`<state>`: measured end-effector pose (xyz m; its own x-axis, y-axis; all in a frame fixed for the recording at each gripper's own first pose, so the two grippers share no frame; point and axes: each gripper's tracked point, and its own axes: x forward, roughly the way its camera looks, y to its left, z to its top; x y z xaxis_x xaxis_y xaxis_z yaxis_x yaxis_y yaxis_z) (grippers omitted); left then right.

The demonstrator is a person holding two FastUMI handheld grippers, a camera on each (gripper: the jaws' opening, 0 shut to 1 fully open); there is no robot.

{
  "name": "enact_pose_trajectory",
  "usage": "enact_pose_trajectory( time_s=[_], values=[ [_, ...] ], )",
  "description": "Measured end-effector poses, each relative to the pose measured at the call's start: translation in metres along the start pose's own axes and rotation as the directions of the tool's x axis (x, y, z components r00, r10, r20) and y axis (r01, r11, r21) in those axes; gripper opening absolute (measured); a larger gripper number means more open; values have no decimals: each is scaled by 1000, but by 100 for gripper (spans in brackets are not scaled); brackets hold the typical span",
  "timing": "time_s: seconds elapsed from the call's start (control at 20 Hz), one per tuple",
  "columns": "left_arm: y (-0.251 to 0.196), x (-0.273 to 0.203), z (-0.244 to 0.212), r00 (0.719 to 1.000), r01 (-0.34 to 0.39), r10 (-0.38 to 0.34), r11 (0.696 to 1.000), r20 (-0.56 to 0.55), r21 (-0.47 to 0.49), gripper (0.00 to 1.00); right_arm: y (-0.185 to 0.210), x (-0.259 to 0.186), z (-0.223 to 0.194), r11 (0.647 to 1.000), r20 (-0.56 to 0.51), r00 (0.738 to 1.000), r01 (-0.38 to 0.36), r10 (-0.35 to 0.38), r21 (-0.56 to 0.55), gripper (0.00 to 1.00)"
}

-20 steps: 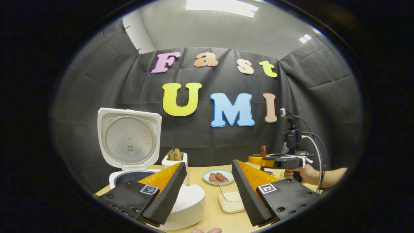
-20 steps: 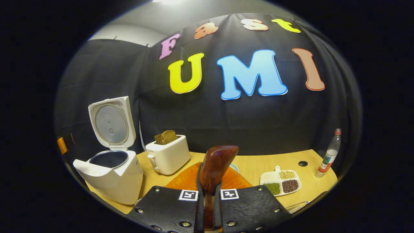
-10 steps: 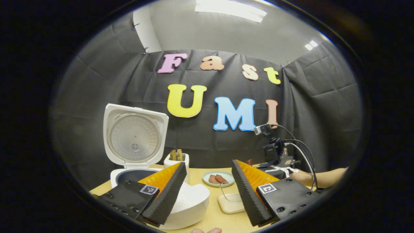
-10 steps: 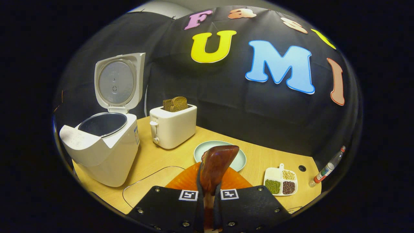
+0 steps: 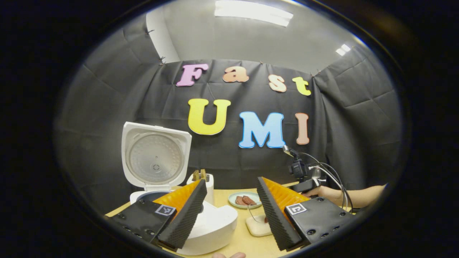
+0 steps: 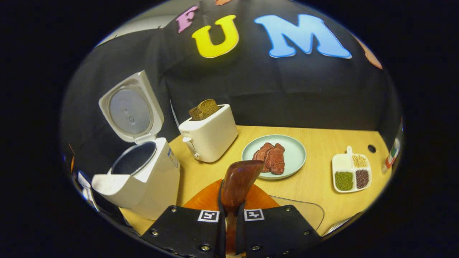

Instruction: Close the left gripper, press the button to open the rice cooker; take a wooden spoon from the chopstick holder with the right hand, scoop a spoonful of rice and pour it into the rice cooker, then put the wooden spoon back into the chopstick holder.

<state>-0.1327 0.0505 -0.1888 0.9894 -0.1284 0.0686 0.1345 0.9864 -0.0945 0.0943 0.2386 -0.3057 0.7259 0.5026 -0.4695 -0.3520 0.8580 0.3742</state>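
Note:
The white rice cooker (image 5: 211, 225) stands with its lid (image 5: 155, 161) raised, just behind my left gripper (image 5: 231, 182), whose fingers are spread apart and hold nothing. In the right gripper view the cooker (image 6: 143, 179) is at the left, and its dark inner pot shows. My right gripper (image 6: 230, 215) is shut on the handle of a brown wooden spoon (image 6: 239, 179), which points forward over the table. From the left gripper view, a hand holds the right gripper (image 5: 304, 185) low over a clear container of white rice (image 5: 256, 228).
On the wooden table (image 6: 322, 143) stand a white toaster (image 6: 209, 134) with bread slices, a pale green plate (image 6: 294, 157) with meat, and a divided dish (image 6: 342, 163) of beans. A bottle (image 6: 392, 156) is at the far right edge. A clear container rim (image 6: 312, 211) lies near my right fingers.
The right gripper has tipped downward with the spoon and dropped lower toward the rice container. The left gripper stays open and has shifted only slightly.

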Motion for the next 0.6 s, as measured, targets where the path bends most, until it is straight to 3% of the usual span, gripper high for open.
enact_pose_trajectory(
  time_s=[0.2,0.45,0.6],
  values=[
    [1,2,-2,1000,-4,4,1000,-4,-8,93,-15,-9,14,965,72,993,-105,90,241,11],
    [-3,4,-3,1000,-7,7,1000,-5,11,98,-24,-22,32,942,142,983,-157,119,295,11],
    [-10,2,-6,1000,3,-3,1000,-7,14,98,-25,-32,42,952,163,981,-149,107,267,11]
  ],
)
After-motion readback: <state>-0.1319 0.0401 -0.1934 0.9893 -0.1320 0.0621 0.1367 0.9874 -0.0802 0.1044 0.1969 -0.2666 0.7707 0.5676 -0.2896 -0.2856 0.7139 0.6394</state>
